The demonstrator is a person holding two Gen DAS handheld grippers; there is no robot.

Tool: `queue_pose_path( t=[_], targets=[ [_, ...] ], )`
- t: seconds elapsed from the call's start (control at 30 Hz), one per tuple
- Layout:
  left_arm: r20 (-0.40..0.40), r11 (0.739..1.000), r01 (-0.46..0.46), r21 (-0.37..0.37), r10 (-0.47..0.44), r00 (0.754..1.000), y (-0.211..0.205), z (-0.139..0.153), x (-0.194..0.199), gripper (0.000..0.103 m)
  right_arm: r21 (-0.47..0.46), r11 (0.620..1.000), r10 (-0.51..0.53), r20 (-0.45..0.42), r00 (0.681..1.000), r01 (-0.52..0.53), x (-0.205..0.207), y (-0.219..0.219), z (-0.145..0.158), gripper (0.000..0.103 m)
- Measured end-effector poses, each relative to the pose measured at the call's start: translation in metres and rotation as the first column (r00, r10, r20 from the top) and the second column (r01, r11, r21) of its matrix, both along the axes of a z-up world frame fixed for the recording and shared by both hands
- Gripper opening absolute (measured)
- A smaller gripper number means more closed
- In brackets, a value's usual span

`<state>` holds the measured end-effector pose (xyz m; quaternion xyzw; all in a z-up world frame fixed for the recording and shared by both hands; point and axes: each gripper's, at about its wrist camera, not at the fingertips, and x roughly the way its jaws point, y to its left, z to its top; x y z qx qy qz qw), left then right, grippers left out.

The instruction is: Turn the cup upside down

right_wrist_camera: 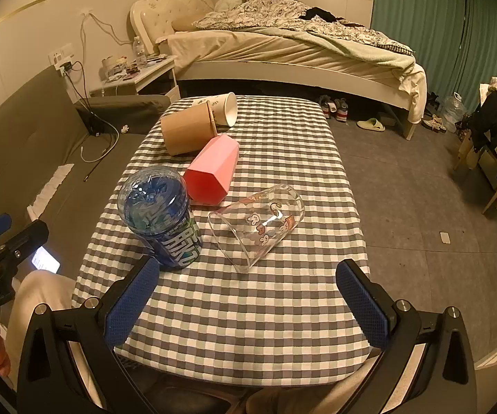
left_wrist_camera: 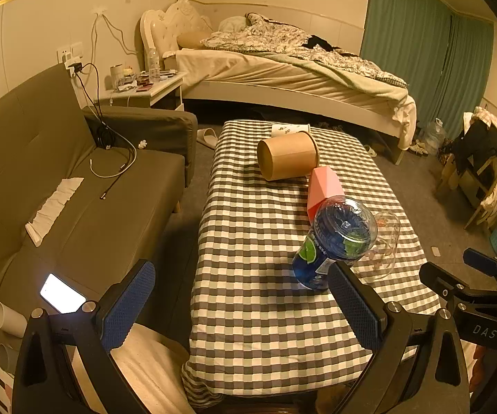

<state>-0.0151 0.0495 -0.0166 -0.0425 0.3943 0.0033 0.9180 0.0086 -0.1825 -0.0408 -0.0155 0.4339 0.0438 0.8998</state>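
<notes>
Blue cup (right_wrist_camera: 160,219) — white lettering, unreadable — stands inverted on the desk (right_wrist_camera: 248,310) beside an empty glass (right_wrist_camera: 257,226); left gripper (left_wrist_camera: 245,314) and right gripper (right_wrist_camera: 248,307) both spread wide, holding nothing.

Low table under grey-and-white checked cloth (right_wrist_camera: 248,310), bearing blue plastic cup (right_wrist_camera: 162,220), clear printed glass (right_wrist_camera: 259,224), pink faceted cup (right_wrist_camera: 214,172), brown paper tub (right_wrist_camera: 186,132), white paper cup (right_wrist_camera: 226,108).

Tablecloth (right_wrist_camera: 248,310) is grey/white/pale green checks, w/ a pink cup (right_wrist_camera: 212,174), brown kraft tub (right_wrist_camera: 186,131) & blue bottle (right_wrist_camera: 162,217). Clear glass (right_wrist_camera: 259,224) has lil cartoon bunny prints, curtains (right_wrist_camera: 421,24) are teal
</notes>
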Motion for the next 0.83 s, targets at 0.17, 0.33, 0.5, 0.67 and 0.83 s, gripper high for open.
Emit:
queue_pose_path(
  t=[0.17, 0.33, 0.5, 0.67, 0.83],
  targets=[
    [0.001, 1.000, -0.001, -0.001, 0.001, 1.000, -0.0007, -0.0001, -0.0003, 0.103, -0.001, 1.000, 0.001, 0.000, 1.000, -0.001, 0.0003, 0.0001, 0.0001, 0.103],
    [-0.001, 1.000, -0.001, -0.001, 0.001, 1.000, 0.0000, -0.0003, -0.0001, 0.103, 0.001, 1.000, 0.000, -0.002, 1.000, 0.000, -0.0001, 0.0000, 0.0000, 0.103],
    [-0.002, 1.000, -0.002, 0.000, 0.002, 1.000, 0.0005, 0.0001, -0.0004, 0.103, 0.000, 1.000, 0.001, -0.008, 1.000, -0.001, 0.0018, 0.0001, -0.0014, 0.103],
    [-0.001, 1.000, -0.002, 0.001, 0.002, 1.000, 0.0014, 0.0003, -0.0008, 0.103, 0.001, 1.000, 0.000, -0.015, 1.000, 0.000, 0.0034, -0.0008, -0.0033, 0.103],
    [-0.001, 1.000, 0.001, 0.001, -0.001, 1.000, 0.0020, -0.0012, 0.0002, 0.103, 0.001, 1.000, -0.003, -0.022, 1.000, 0.003, 0.0040, -0.0008, -0.0048, 0.103]
  ],
)
